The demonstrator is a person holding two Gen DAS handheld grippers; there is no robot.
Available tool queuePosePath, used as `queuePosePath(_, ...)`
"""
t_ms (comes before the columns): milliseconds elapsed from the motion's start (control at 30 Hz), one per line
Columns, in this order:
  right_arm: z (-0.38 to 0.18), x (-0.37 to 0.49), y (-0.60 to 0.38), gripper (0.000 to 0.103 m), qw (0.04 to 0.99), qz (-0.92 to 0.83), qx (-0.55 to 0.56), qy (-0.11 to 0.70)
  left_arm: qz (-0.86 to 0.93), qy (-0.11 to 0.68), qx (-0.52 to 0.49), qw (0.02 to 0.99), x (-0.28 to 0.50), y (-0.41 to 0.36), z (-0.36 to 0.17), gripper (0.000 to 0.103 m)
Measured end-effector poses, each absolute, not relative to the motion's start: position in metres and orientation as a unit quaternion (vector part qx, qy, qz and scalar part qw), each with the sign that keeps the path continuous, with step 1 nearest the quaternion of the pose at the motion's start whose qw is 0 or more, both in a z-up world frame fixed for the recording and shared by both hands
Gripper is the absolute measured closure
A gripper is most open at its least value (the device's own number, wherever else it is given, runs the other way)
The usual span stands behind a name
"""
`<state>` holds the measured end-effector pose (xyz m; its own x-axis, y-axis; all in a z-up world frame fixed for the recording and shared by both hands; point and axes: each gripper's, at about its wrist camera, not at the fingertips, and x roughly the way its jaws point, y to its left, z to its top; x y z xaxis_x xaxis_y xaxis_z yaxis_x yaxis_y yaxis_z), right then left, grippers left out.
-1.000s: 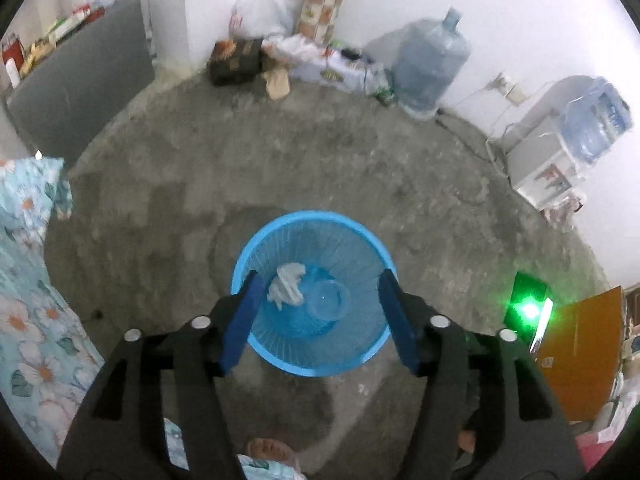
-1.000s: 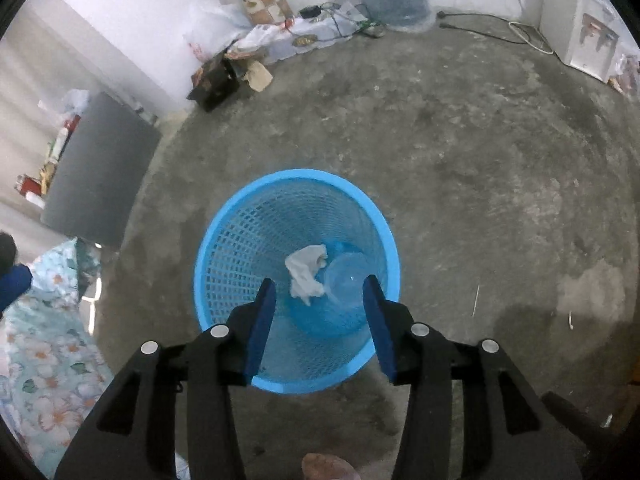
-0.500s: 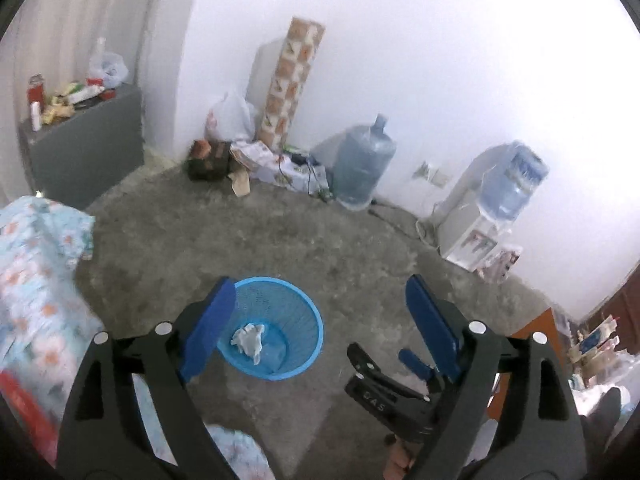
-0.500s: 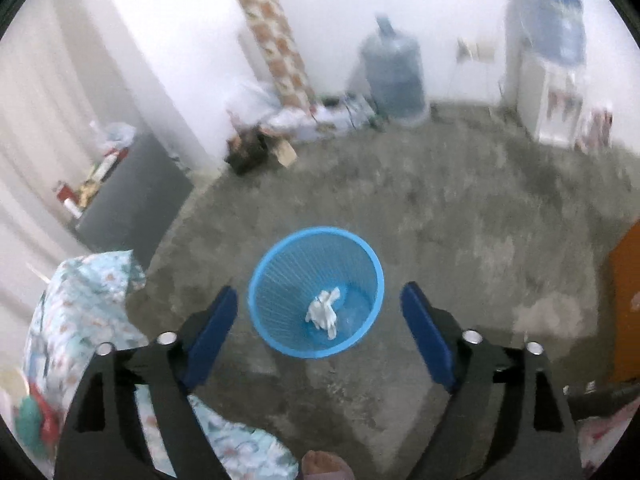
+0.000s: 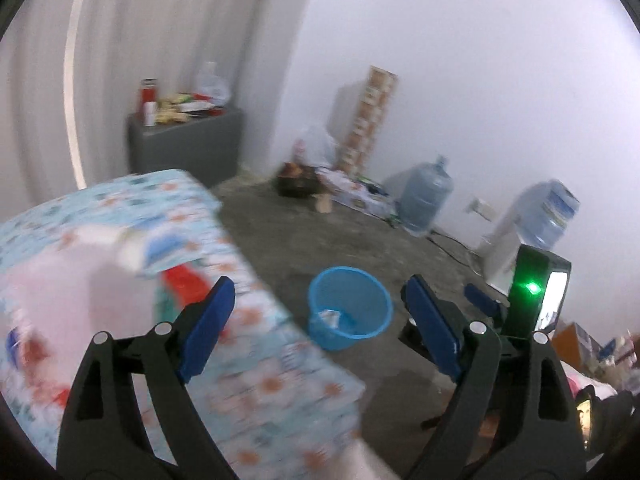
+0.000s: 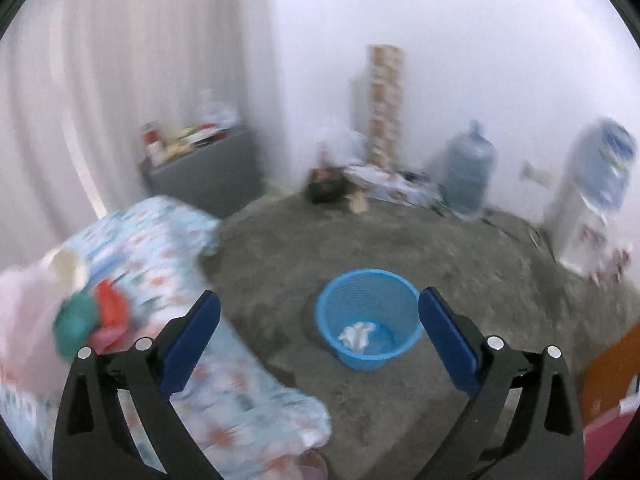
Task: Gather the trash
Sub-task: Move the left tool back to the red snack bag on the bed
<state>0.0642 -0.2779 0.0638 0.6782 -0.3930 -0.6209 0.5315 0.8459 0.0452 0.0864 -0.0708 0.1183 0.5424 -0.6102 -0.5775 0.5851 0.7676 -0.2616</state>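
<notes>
Grey concrete floor (image 6: 360, 240) fills the middle of the room, with white walls behind it. Both views are pretty blurry, so small details are a wash.

Blue mesh basket (image 6: 370, 316) (image 5: 349, 307) stands upright on the floor, well apart from both grippers. Inside it, at the bottom, sits a crumpled white tissue (image 6: 357, 334) (image 5: 329, 317), and there's something pale beside it I can't make out.

Left gripper (image 5: 318, 326) has its blue fingers (image 5: 206, 326) spread wide with nothing between them, just open air and the basket far beyond. Right gripper (image 6: 320, 340) is the same deal: jaws wide apart, holding nothing, basket framed in the gap but way off on the floor. In the left wrist view, the right gripper's body shows at the right edge with a green light (image 5: 532, 289) glowing on it.

Off to the left is a floral cloth-covered surface (image 6: 168, 248) (image 5: 192, 216) with a blurry heap on it: something red (image 6: 110, 302), something green (image 6: 74, 322), and a pinkish-white mass I can't identify.

Along the far wall: a grey cabinet (image 6: 204, 168) with clutter on top, a tall patterned roll (image 6: 384, 100) standing upright, a big water jug (image 6: 468, 168) on the floor, and a water dispenser (image 6: 592, 200) at the right with a bottle on top.
</notes>
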Motion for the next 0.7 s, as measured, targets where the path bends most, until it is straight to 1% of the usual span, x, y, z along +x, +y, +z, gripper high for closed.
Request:
queuePosePath(133, 0.074, 0.073, -0.224, 0.007, 0.93, -0.188, 0.064, 0.308, -0.297, 0.309, -0.035, 0.903, 0.079, -0.005, 0.121, 0.02)
queuePosePath(267, 0.075, 0.076, -0.202, 0.007, 0.938, -0.139, 0.034, 0.315, -0.246, 0.284, -0.05, 0.925, 0.075, 0.054, 0.124, 0.02)
queuePosePath(400, 0.07, 0.069, -0.201, 0.007, 0.949, -0.078, 0.063, 0.299, -0.196, 0.267, -0.078, 0.94, 0.069, 0.112, 0.123, 0.02)
queuePosePath(533, 0.063, 0.075, -0.196, 0.007, 0.944, -0.066, 0.08, 0.314, -0.145, 0.257, -0.099, 0.95, 0.065, 0.157, 0.117, 0.02)
queuePosePath(700, 0.057, 0.089, -0.192, 0.007, 0.933, -0.022, 0.121, 0.338, -0.133, 0.254, -0.127, 0.95, 0.07, 0.181, 0.105, 0.02)
